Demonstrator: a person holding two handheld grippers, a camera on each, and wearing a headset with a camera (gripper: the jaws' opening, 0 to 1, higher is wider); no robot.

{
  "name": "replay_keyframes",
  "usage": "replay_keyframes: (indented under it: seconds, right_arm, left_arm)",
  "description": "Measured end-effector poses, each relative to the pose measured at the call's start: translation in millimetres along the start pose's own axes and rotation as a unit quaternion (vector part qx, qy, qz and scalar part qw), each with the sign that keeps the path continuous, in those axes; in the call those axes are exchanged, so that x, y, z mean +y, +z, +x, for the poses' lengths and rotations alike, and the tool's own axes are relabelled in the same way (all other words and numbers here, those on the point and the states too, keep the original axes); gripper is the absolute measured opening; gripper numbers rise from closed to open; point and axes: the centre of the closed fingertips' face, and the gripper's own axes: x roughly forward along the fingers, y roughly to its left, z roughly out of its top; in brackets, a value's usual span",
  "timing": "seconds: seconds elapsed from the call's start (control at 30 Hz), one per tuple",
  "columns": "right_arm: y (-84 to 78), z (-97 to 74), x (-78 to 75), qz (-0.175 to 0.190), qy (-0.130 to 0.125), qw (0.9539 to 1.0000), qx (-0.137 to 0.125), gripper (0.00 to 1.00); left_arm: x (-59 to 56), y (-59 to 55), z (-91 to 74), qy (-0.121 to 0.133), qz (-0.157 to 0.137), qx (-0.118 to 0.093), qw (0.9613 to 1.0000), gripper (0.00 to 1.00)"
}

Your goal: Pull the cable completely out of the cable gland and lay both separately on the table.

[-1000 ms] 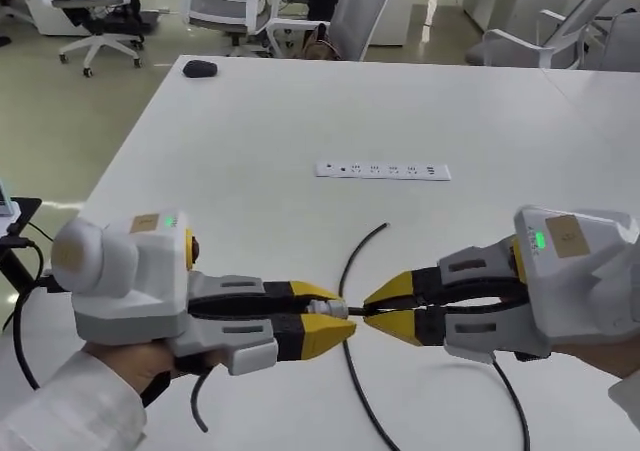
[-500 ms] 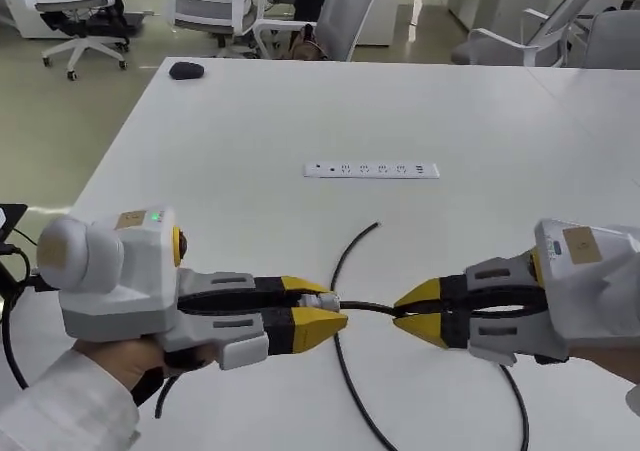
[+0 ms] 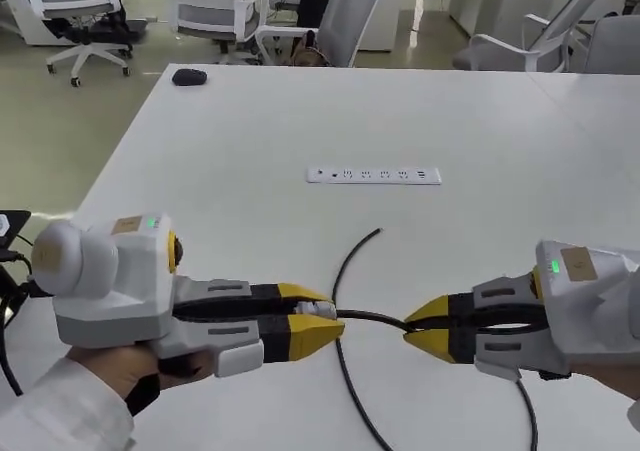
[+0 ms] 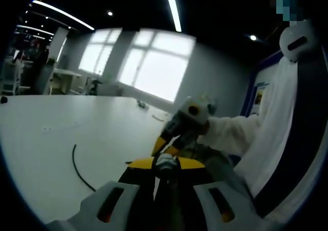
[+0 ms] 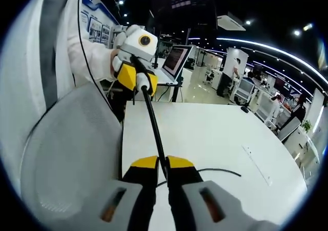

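My left gripper (image 3: 334,317) is shut on the small grey-white cable gland (image 3: 317,311), held just above the white table (image 3: 250,171). A black cable (image 3: 372,318) runs taut from the gland to my right gripper (image 3: 409,330), whose yellow jaws are shut on it. The rest of the cable lies in a loop on the table below. In the right gripper view the cable (image 5: 153,126) stretches from my jaws (image 5: 162,162) up to the gland (image 5: 141,80) in the other gripper. The left gripper view shows the gland (image 4: 164,162) pinched between the yellow tips (image 4: 164,165).
A white power strip (image 3: 373,175) lies across the middle of the table. At the far left corner rests a dark mouse (image 3: 189,76). Office chairs (image 3: 215,1) stand beyond the far edge. A person's hand (image 3: 130,366) grips the left tool.
The two grippers have drawn apart, the right one moving rightward along with the cable. A longer stretch of black cable now shows between the gland and the right jaws.
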Motion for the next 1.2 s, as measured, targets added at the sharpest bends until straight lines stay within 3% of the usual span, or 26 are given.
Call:
replay_keyframes:
  seconds: [0.47, 0.6, 0.87, 1.03, 1.2]
  right_arm:
    - [-2.5, -3.1, -5.3, 0.004, 0.004, 0.9998, 0.021, 0.06]
    - [17.2, -7.4, -5.1, 0.006, 0.002, 1.0, 0.0, 0.12]
    - [62.8, -4.7, 12.7, -0.058, 0.02, 0.9976, -0.032, 0.18]
    - [68.3, 5.1, 22.4, -0.08, 0.037, 0.9957, -0.028, 0.11]
    - [68.3, 8.4, 20.3, -0.083, 0.031, 0.9956, -0.031, 0.06]
  left_arm:
    - [-8.9, -4.2, 10.6, -0.02, 0.022, 0.019, 0.9994, 0.17]
    - [-7.5, -2.9, 12.4, -0.018, 0.023, 0.018, 0.9994, 0.17]
    - [-6.1, -1.8, 17.5, -0.021, 0.02, 0.016, 0.9995, 0.17]
    - [-7.4, 1.4, 19.5, -0.027, 0.018, 0.012, 0.9994, 0.17]
    - [-8.0, -0.3, 18.4, -0.031, 0.02, 0.019, 0.9991, 0.17]
